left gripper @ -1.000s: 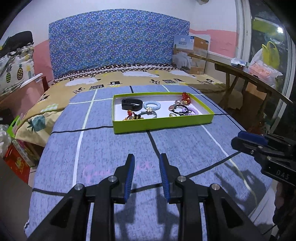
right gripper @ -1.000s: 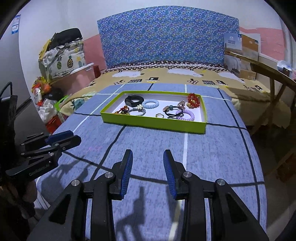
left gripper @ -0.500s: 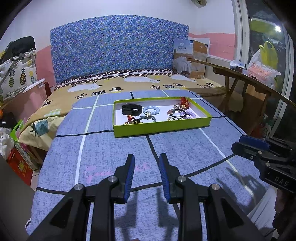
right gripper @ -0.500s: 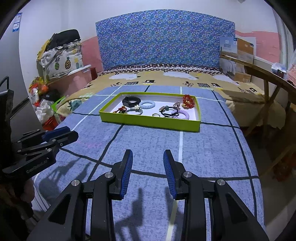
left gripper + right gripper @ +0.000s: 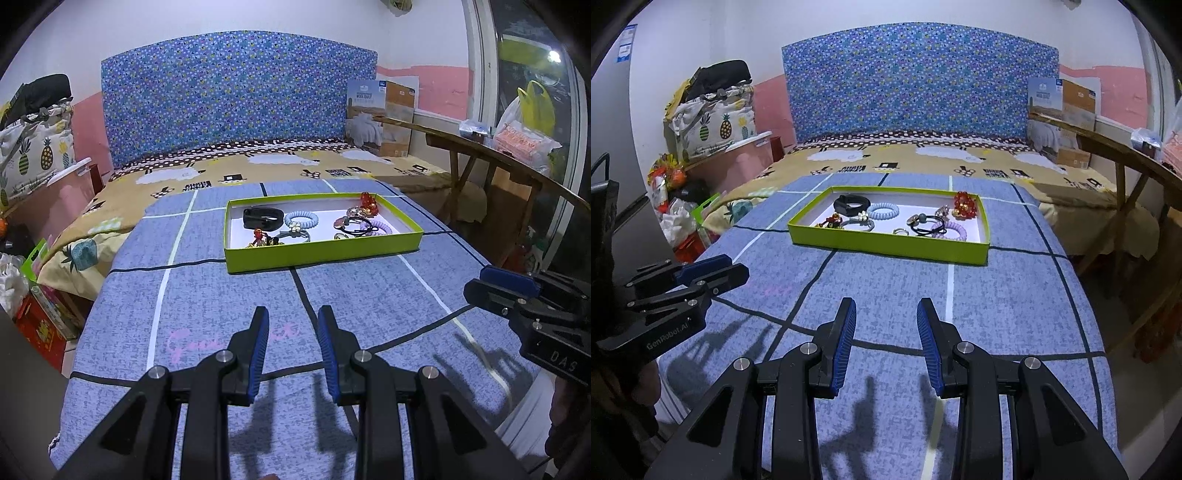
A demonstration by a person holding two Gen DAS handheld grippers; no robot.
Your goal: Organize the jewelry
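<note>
blue checked blanket (image 5: 221, 302) covers the bed. green tray (image 5: 321, 254) sits mid-bed, well ahead of both tools, holding black band (image 5: 263, 218), pale blue coil (image 5: 301, 219), lilac coil (image 5: 951, 229), red beads (image 5: 966, 205). left gripper (image 5: 290, 349) and right gripper (image 5: 886, 341) hover above the blanket, jaws parted, empty.

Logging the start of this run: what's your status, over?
Left gripper open, empty. Right gripper open, empty. Jewelry all in green tray ahead on blue bedspread, untouched. Nothing between fingers and tray.
</note>
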